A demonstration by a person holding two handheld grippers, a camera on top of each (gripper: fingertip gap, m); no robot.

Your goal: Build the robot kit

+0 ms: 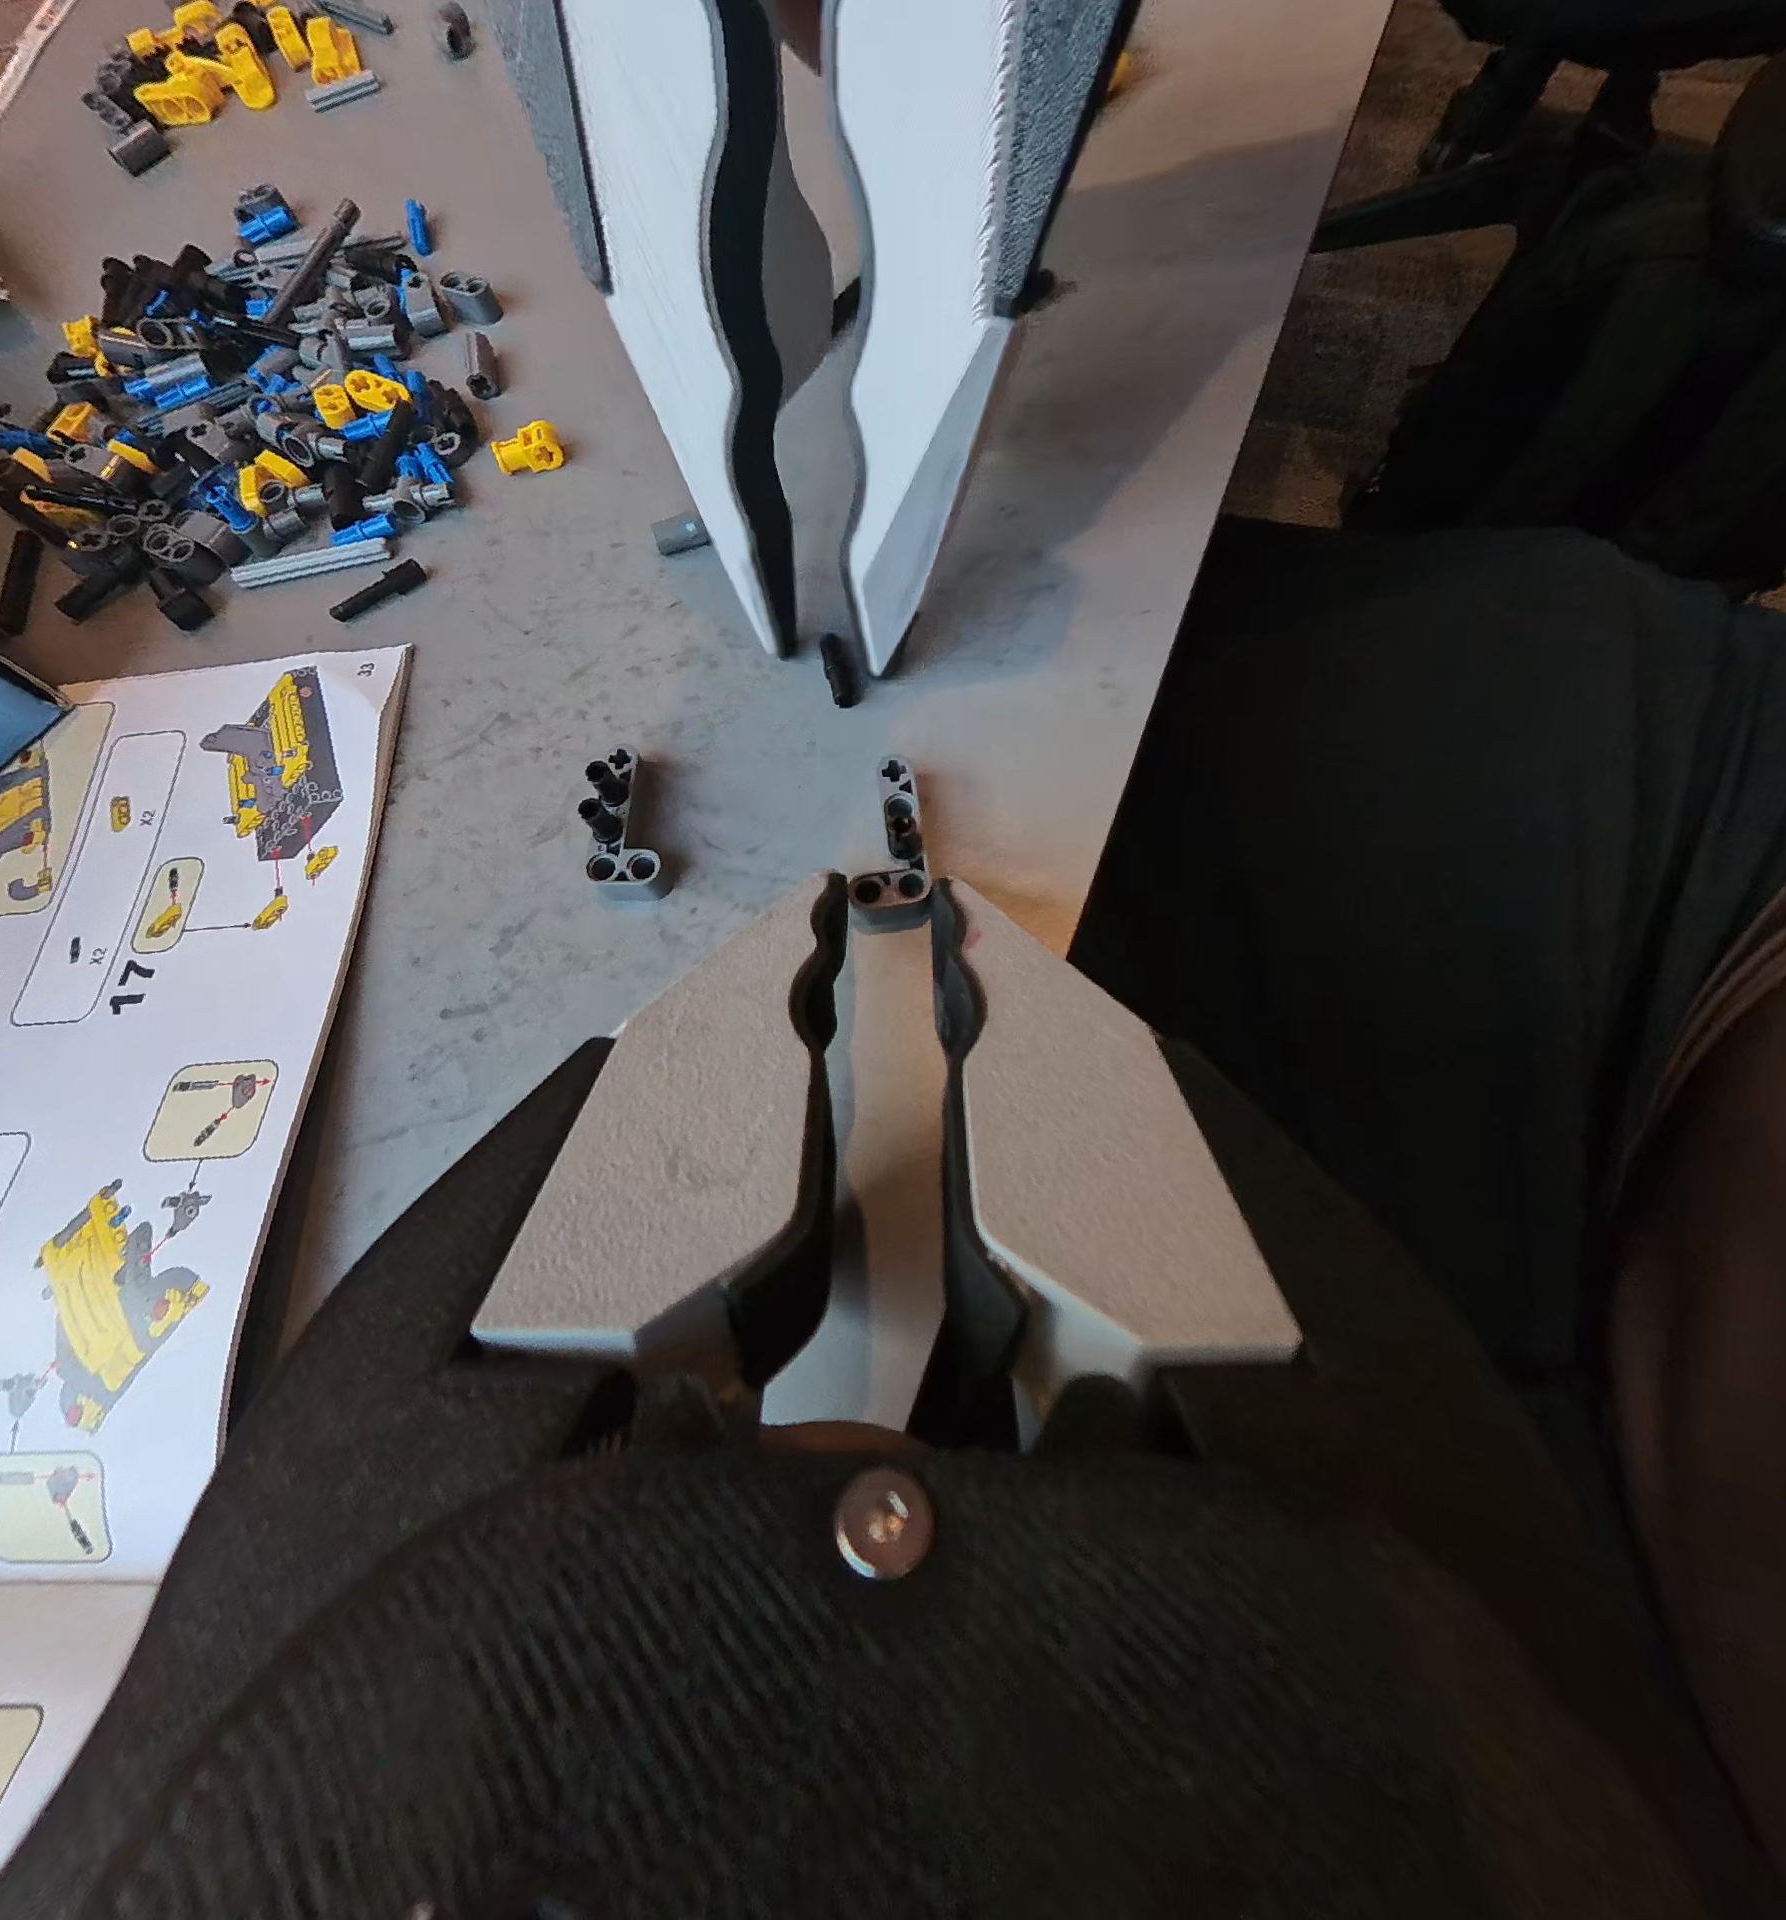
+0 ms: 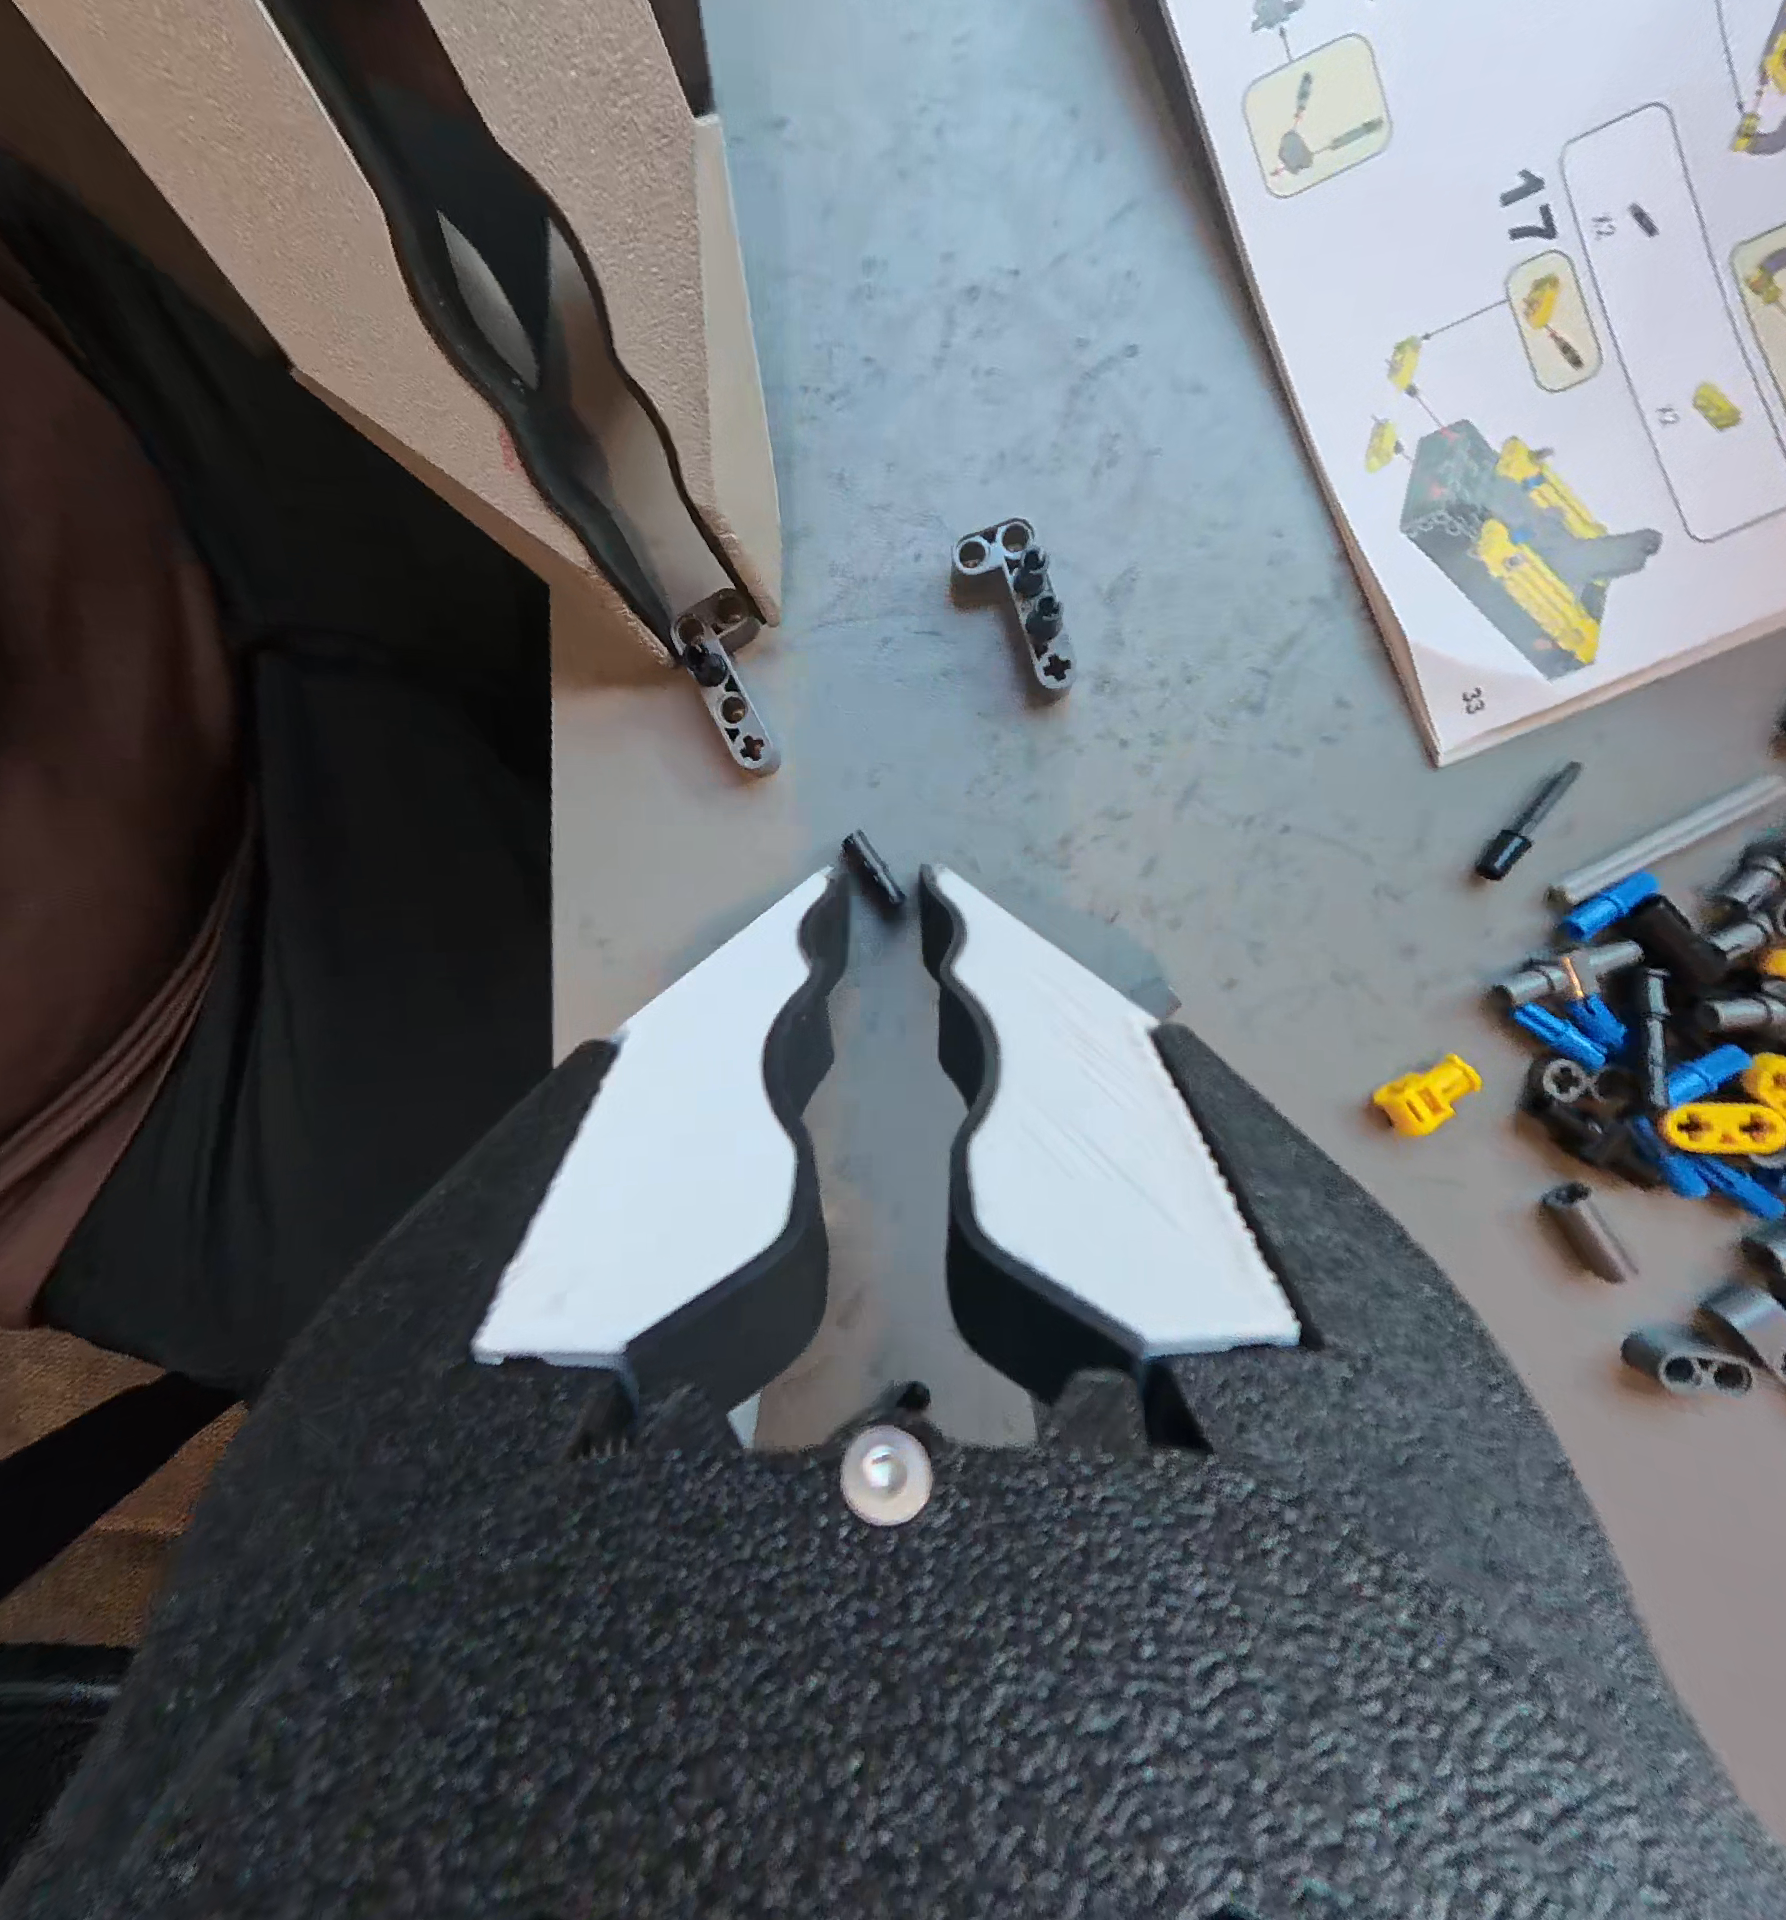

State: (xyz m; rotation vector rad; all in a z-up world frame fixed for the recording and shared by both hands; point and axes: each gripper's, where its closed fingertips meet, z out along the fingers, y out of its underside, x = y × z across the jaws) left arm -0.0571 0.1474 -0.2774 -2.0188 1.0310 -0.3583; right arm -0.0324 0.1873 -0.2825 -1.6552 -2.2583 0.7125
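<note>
My left gripper [image 1: 889,888] is shut on the short end of a grey L-shaped beam [image 1: 897,805] that lies flat on the grey table [image 1: 972,540] near its edge. One black pin sits in that beam. The same grip shows in the right wrist view [image 2: 723,623]. My right gripper [image 2: 878,883] is slightly open, facing the left one, with a small black pin [image 2: 875,868] between its tips, against one finger. A second grey L-beam [image 1: 624,826] with two black pins lies loose beside them, also seen in the right wrist view [image 2: 1019,608].
An open instruction booklet [image 1: 141,987] lies on the table. A pile of black, grey, blue and yellow parts [image 1: 234,416] sits beyond it, with a stray yellow connector [image 1: 527,449]. The table edge [image 1: 1232,520] runs next to a person's dark-clothed lap.
</note>
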